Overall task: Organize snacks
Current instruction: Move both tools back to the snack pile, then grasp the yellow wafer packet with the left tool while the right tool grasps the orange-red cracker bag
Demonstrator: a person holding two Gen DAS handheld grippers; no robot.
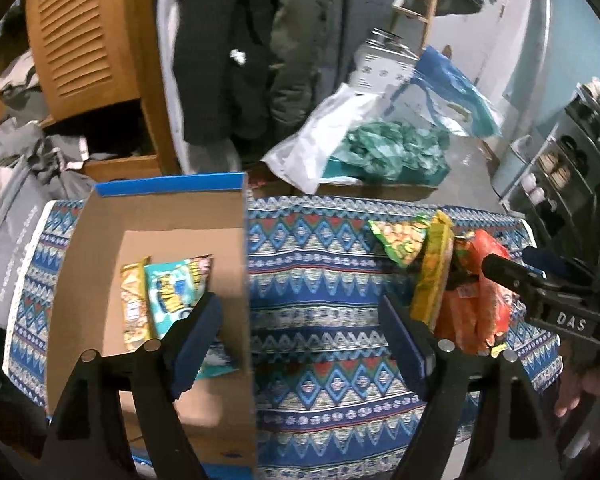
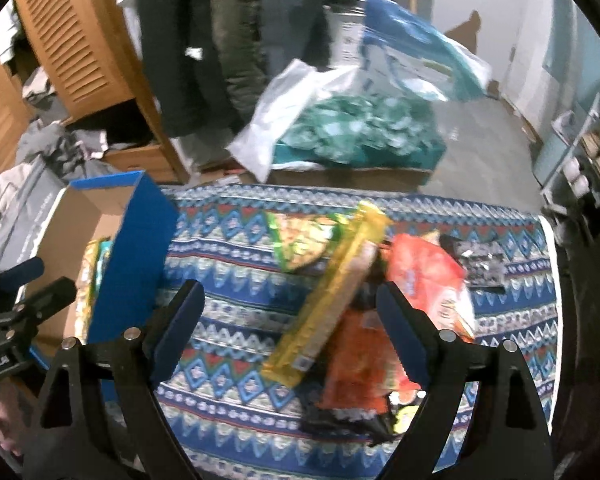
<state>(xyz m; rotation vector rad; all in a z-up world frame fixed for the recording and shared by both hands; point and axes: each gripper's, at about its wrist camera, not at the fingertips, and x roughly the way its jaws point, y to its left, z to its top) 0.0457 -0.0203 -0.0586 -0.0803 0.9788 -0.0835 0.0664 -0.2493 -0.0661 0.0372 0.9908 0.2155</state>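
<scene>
A blue-edged cardboard box [image 1: 172,216] stands on the left of a patterned cloth [image 1: 316,264]; a yellow packet [image 1: 134,304] and a light-blue packet [image 1: 176,292] lie inside. My left gripper [image 1: 300,320] is open and empty, straddling the box's right wall. A pile of snacks lies on the right: a long yellow pack [image 2: 336,292], a green bag [image 2: 300,244], orange bags [image 2: 360,364] and a red bag [image 2: 428,276]. My right gripper [image 2: 290,308] is open over the pile, with the yellow pack between its fingers, not gripped. It also shows in the left wrist view [image 1: 516,268].
A small dark packet [image 2: 480,264] lies at the cloth's right. Beyond the table stand a box with green and white plastic bags [image 2: 340,136], a wooden louvred cabinet [image 1: 84,48], hanging coats [image 1: 236,60] and a shoe rack [image 1: 564,160]. Grey bags [image 1: 8,240] sit left of the box.
</scene>
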